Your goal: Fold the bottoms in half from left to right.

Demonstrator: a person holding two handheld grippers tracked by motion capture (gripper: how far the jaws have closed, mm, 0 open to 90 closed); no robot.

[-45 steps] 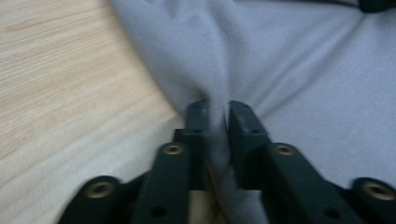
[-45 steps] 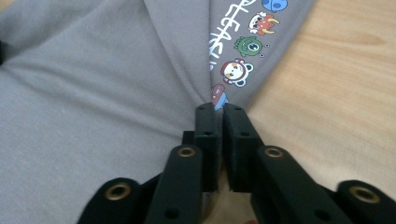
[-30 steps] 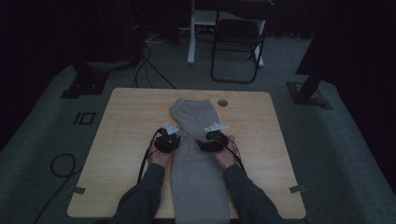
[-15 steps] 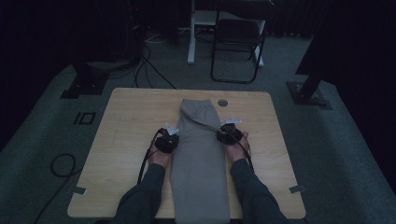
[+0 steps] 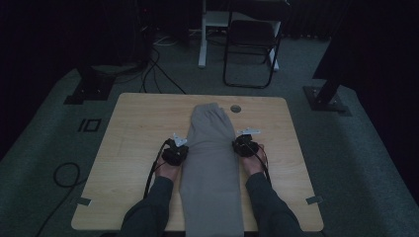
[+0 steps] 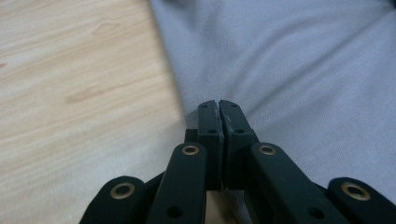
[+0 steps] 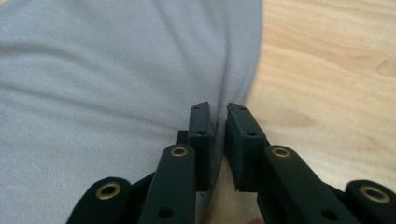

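A second earlier the right gripper (image 5: 245,146) had sat on top of the grey sweatpants (image 5: 211,163), over toward the middle of the cloth; it had since slid outward to the right edge, and its jaws had just been closing there. In the right gripper view a thin gap remained between its jaws, with the edge of the cloth running into it, so the pinch looked begun but not yet firm. The left gripper (image 5: 175,154) had barely shifted and had clenched fully at the left edge; whether it had caught a fold of cloth could not be told. To judge by this, both sides were being seized for a lift or fold. The sweatpants lay flat along the middle of the counter (image 5: 133,128), waistband far from the person, legs hanging over the near edge, a gripper at each side.
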